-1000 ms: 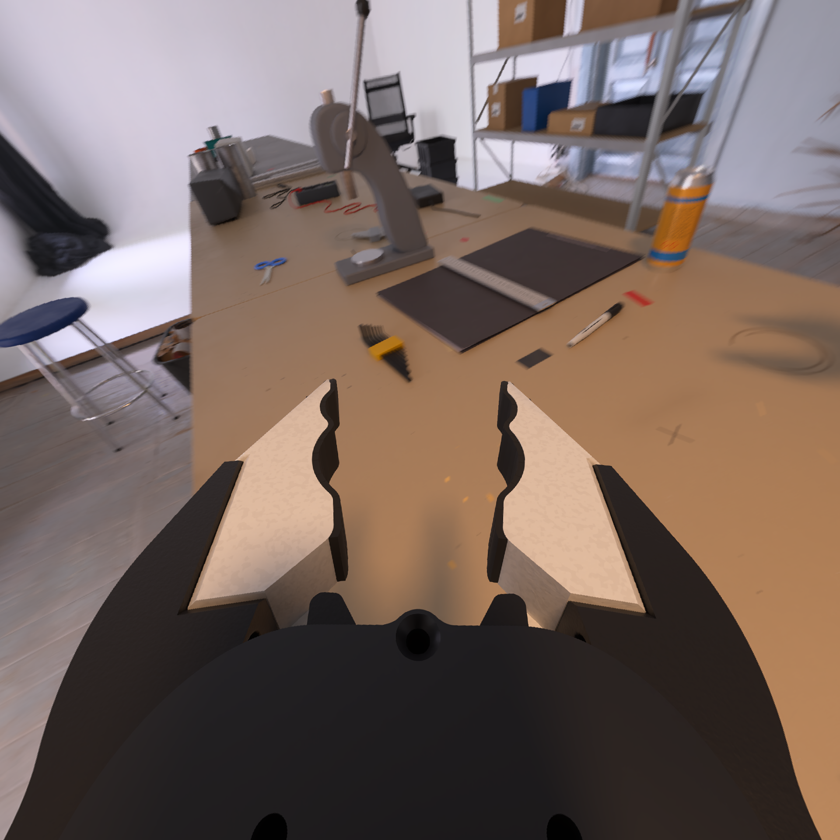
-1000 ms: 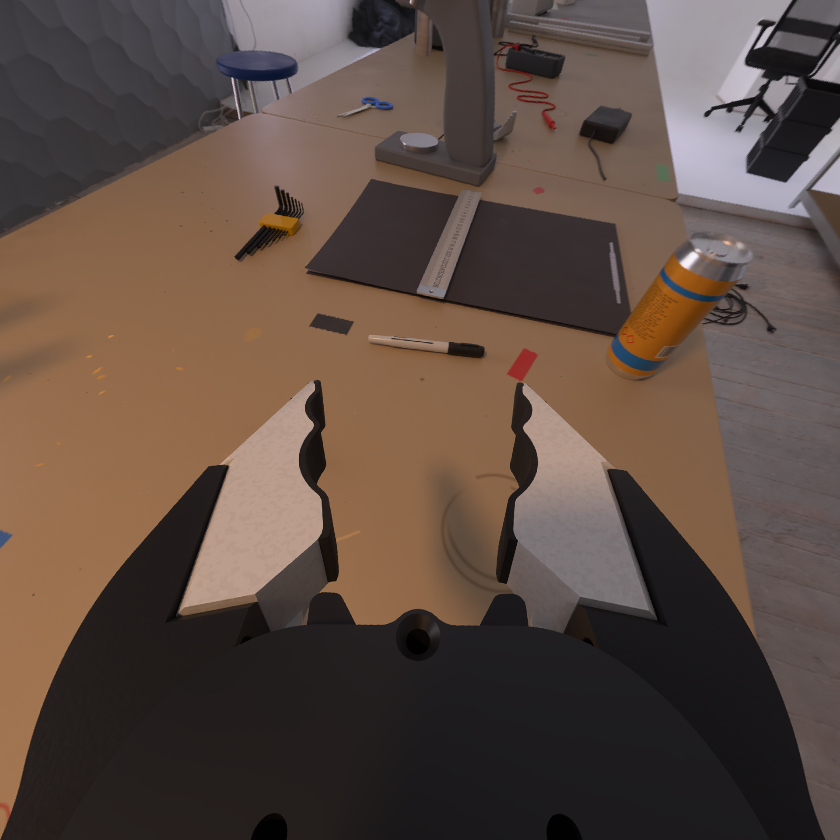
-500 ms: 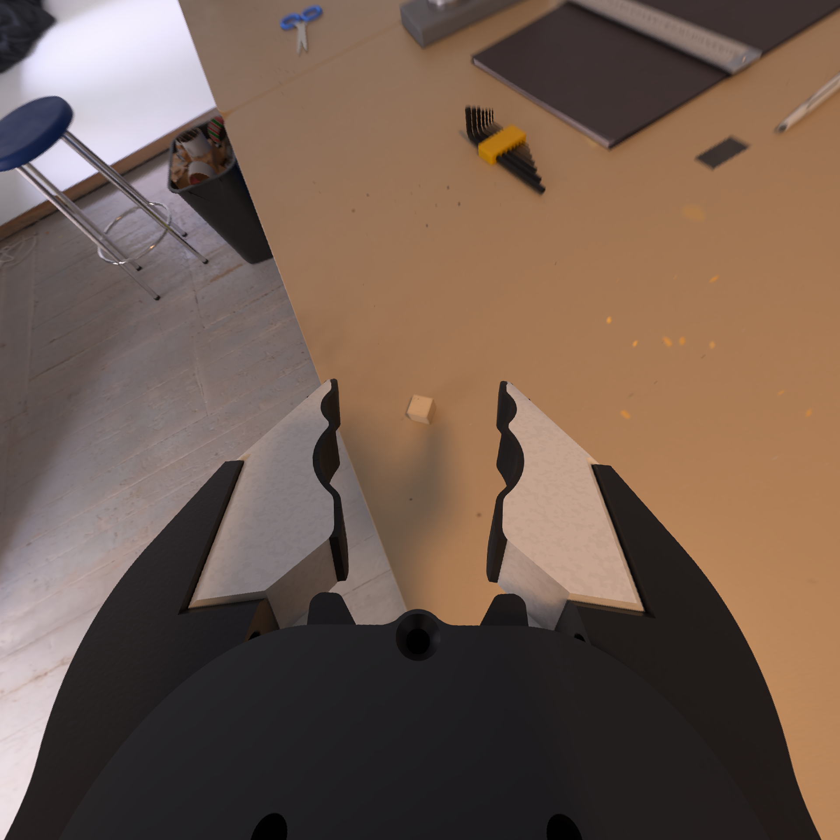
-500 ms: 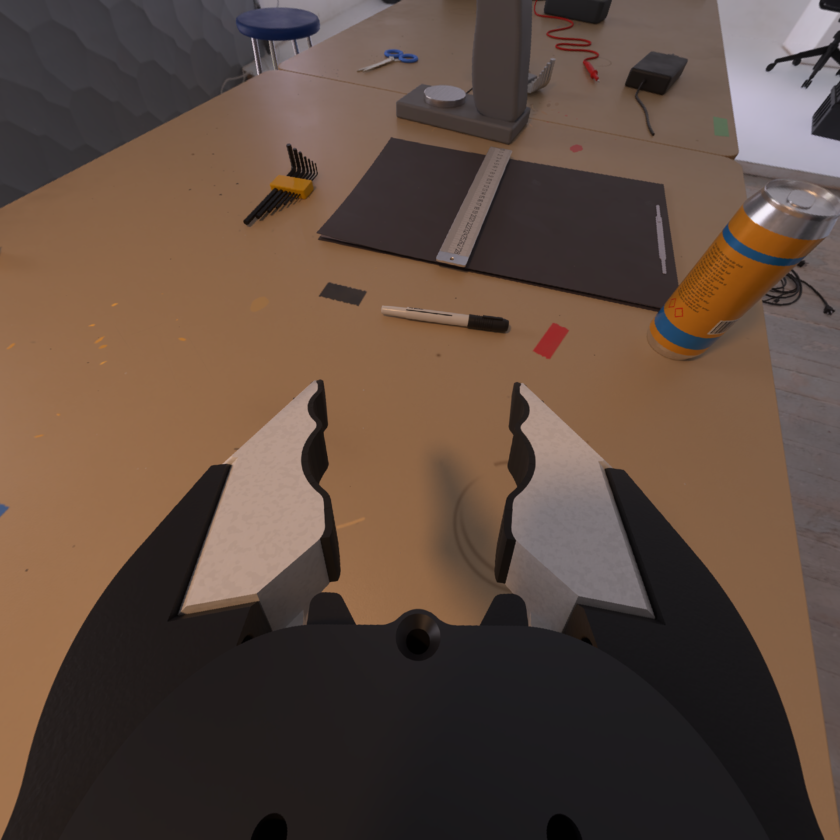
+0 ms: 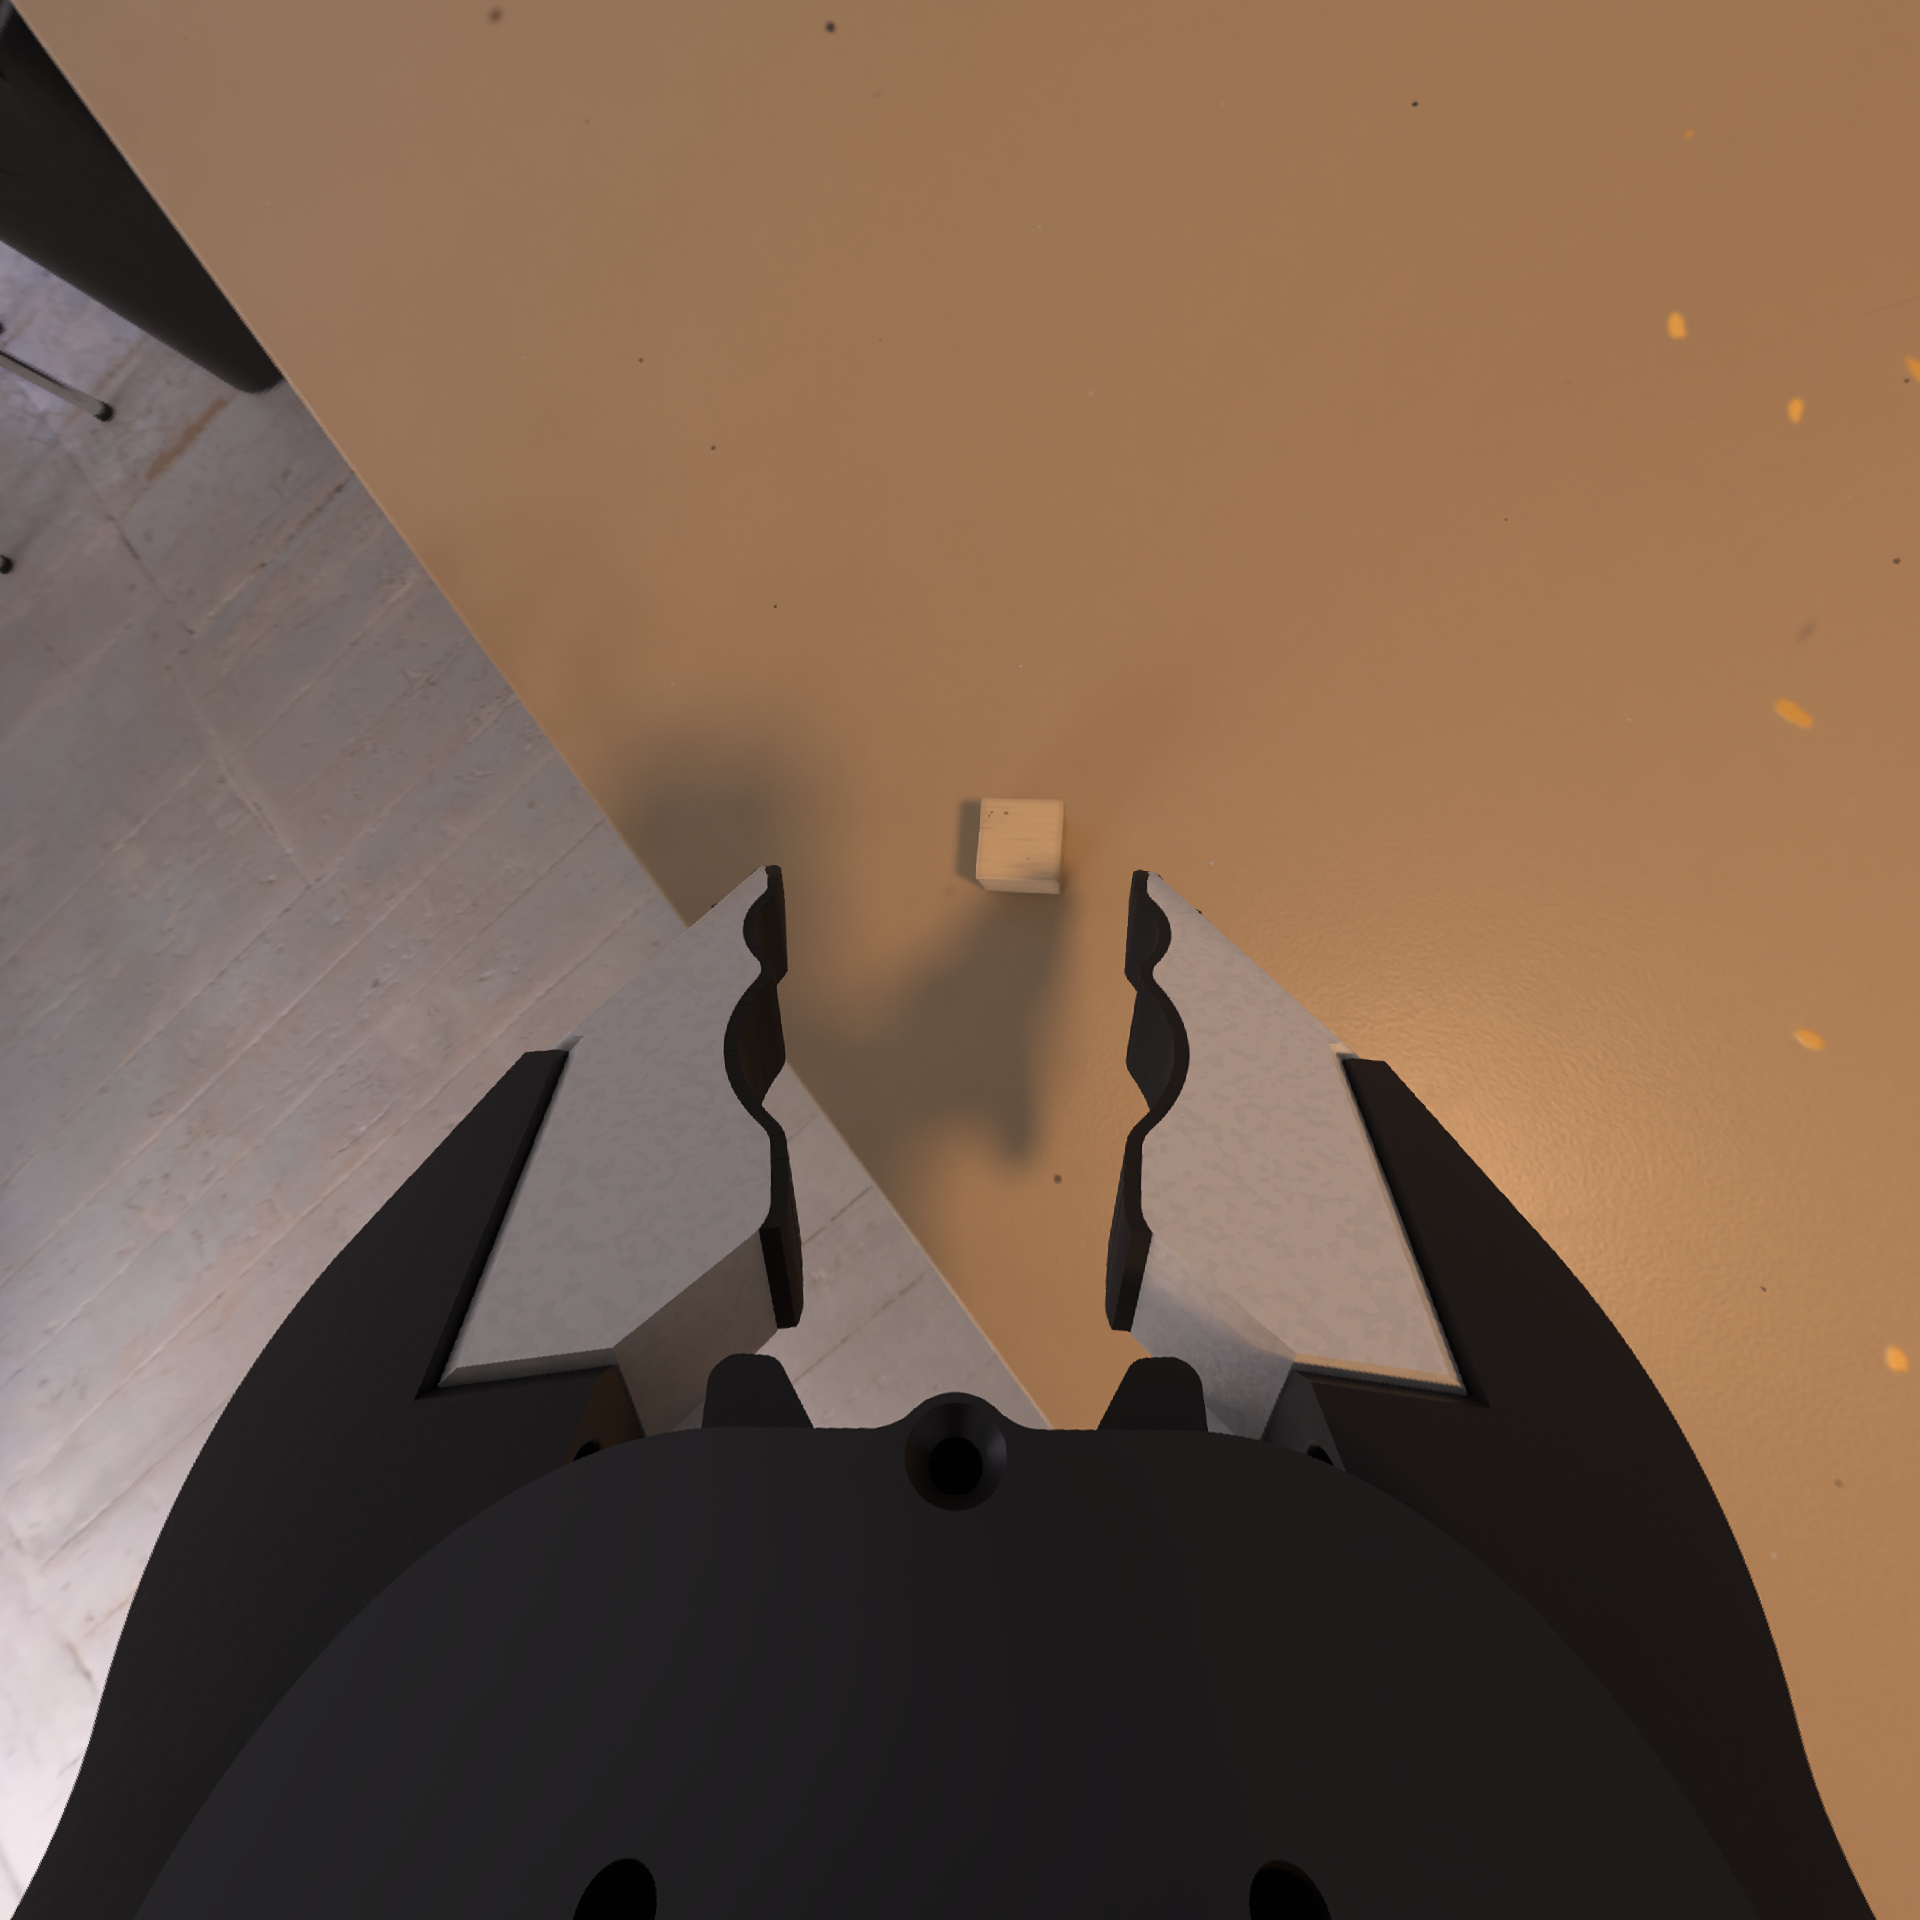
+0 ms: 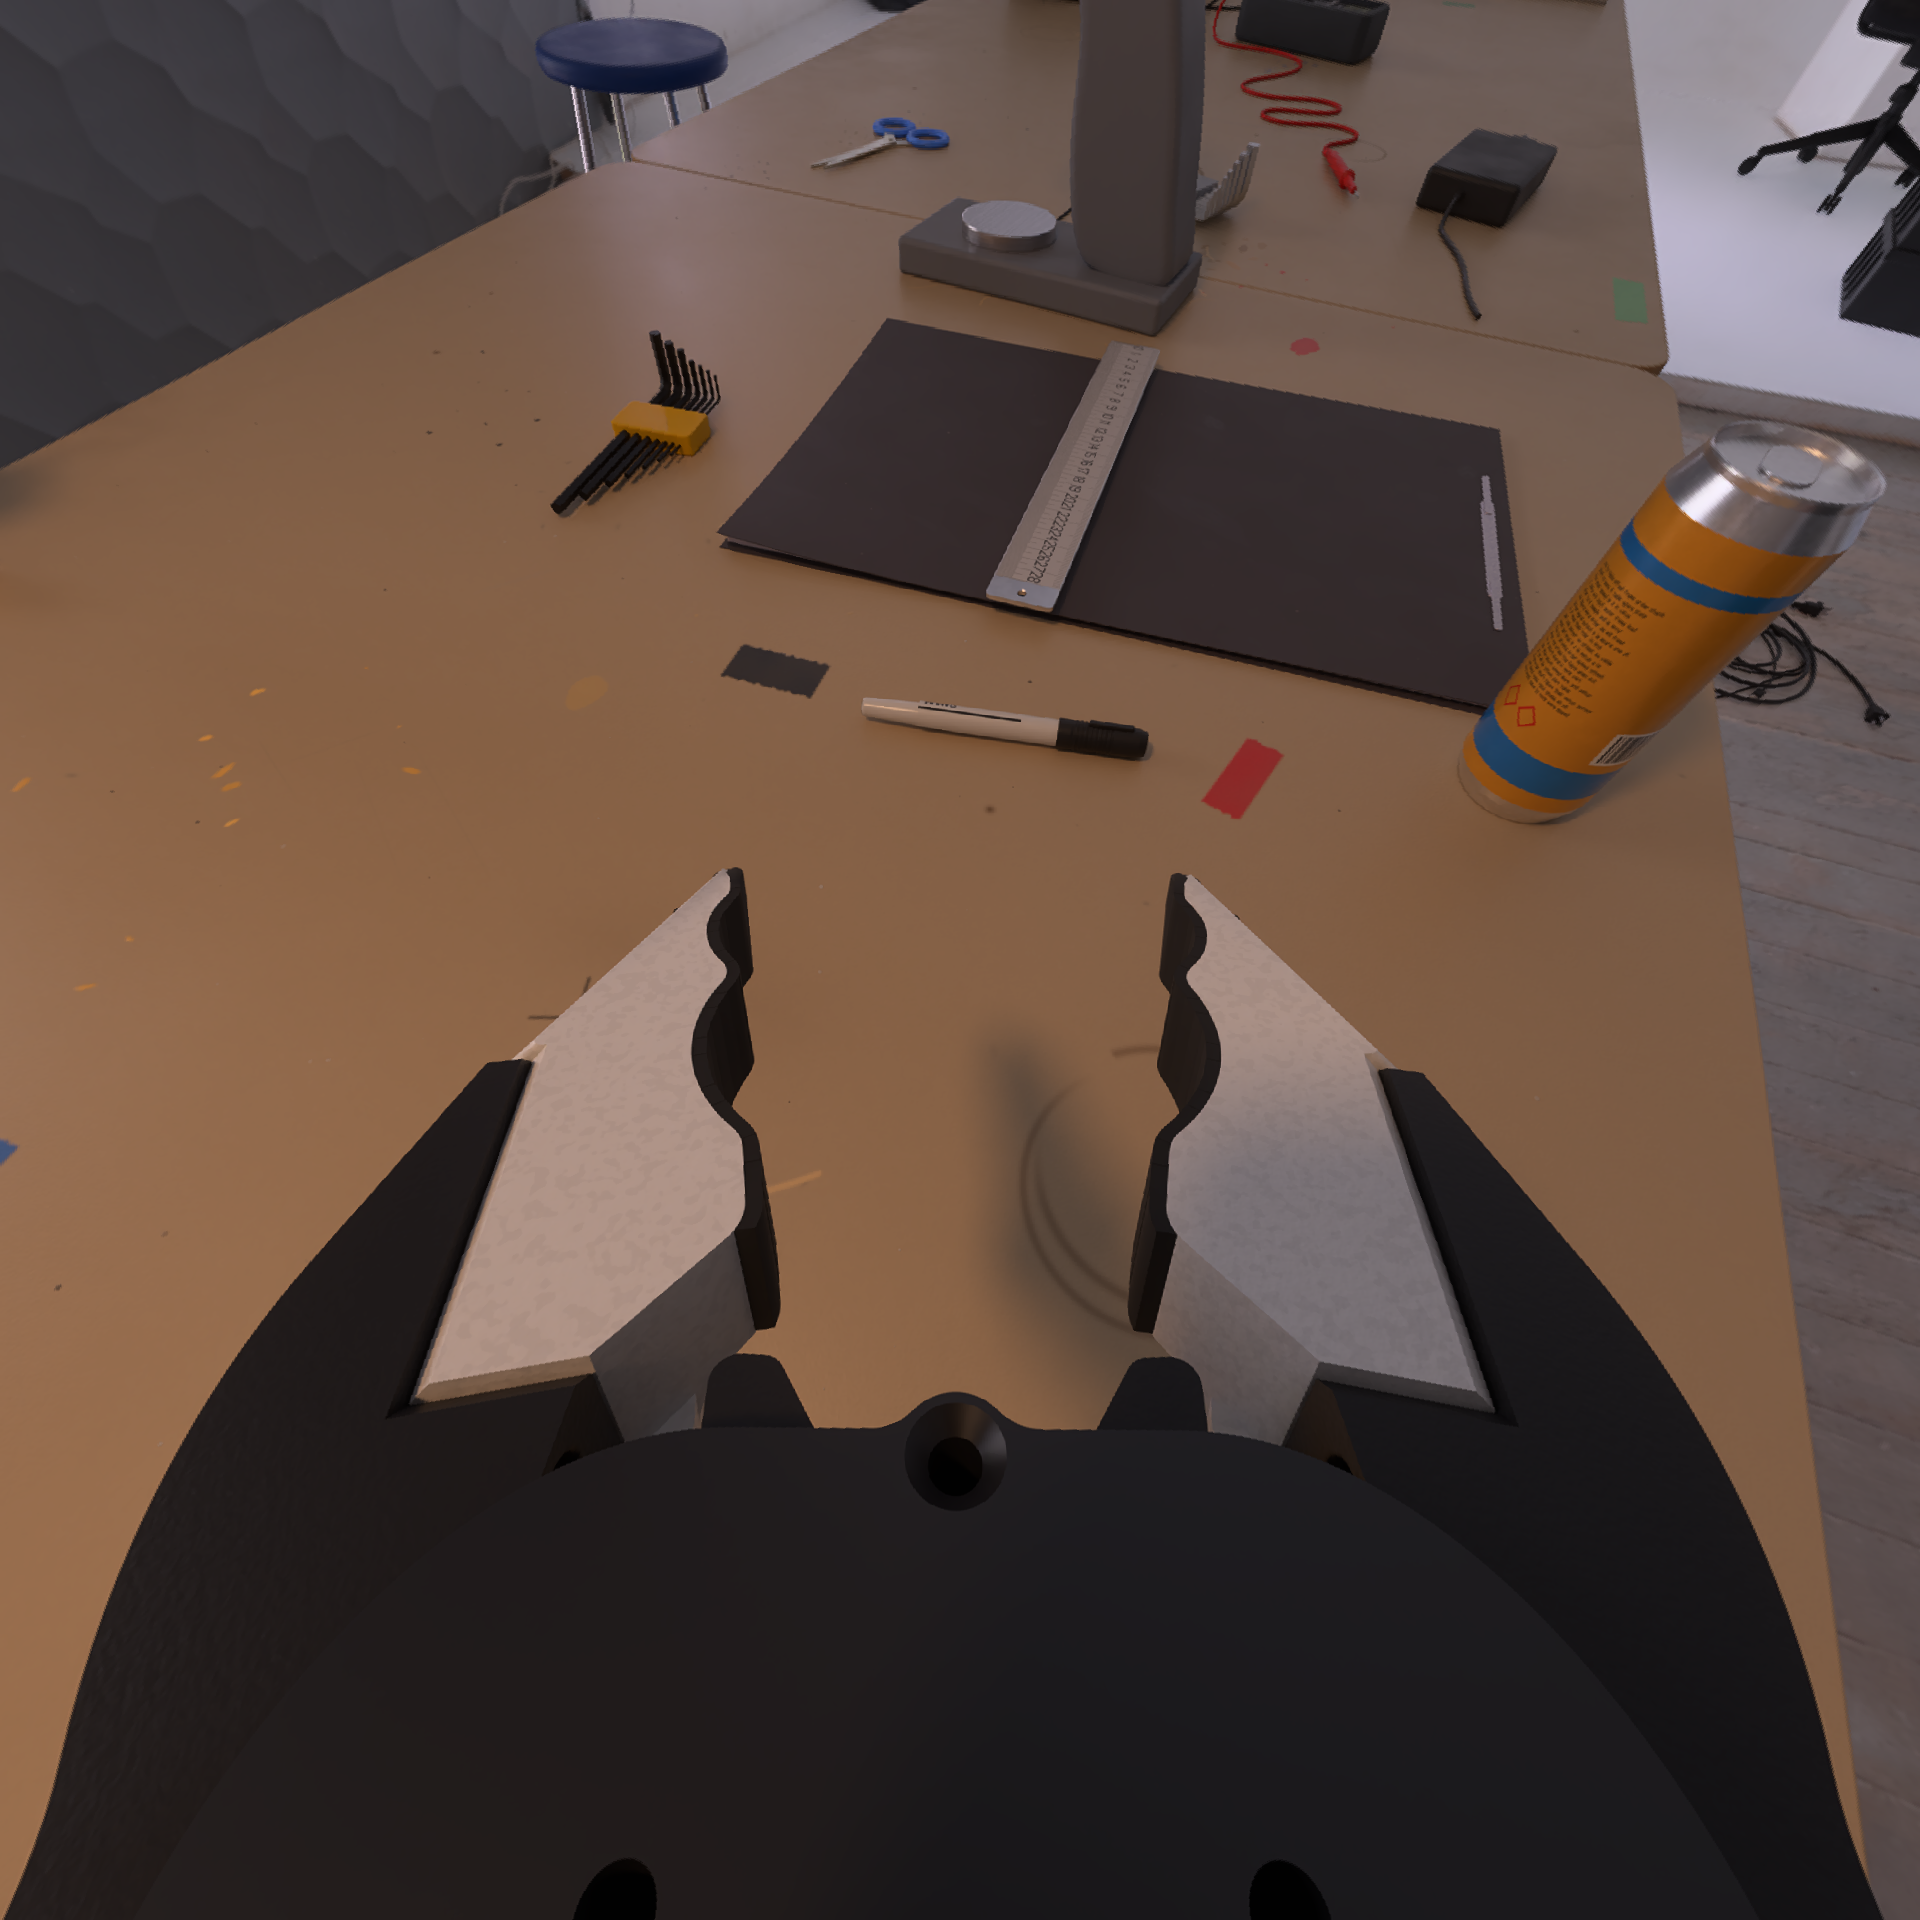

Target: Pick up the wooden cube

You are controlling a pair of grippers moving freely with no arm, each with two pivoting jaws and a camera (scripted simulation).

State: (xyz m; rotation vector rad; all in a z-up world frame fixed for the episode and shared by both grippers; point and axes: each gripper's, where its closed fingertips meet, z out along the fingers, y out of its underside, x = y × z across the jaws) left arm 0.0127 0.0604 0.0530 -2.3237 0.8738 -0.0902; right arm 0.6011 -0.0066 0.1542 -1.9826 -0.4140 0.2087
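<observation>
A small pale wooden cube [image 5: 1019,844] rests on the brown table [image 5: 1247,416] near its left edge. My left gripper [image 5: 954,875] is open and empty, pointing steeply down at the table, with the cube just beyond the gap between its fingertips. My right gripper [image 6: 954,875] is open and empty above the table [image 6: 312,935], farther along. The cube does not show in the right wrist view.
The table edge runs diagonally at the left, with pale floor [image 5: 208,831] below. In the right wrist view lie a marker [image 6: 1003,723], a hex key set [image 6: 649,431], a black mat [image 6: 1247,499] with a ruler [image 6: 1081,473], an orange can [image 6: 1673,623] and a grey press [image 6: 1091,208].
My left gripper has tilted down from looking across the table and closed in on the cube, which now sits larger just ahead of the fingertips. My right gripper has drifted slightly forward.
</observation>
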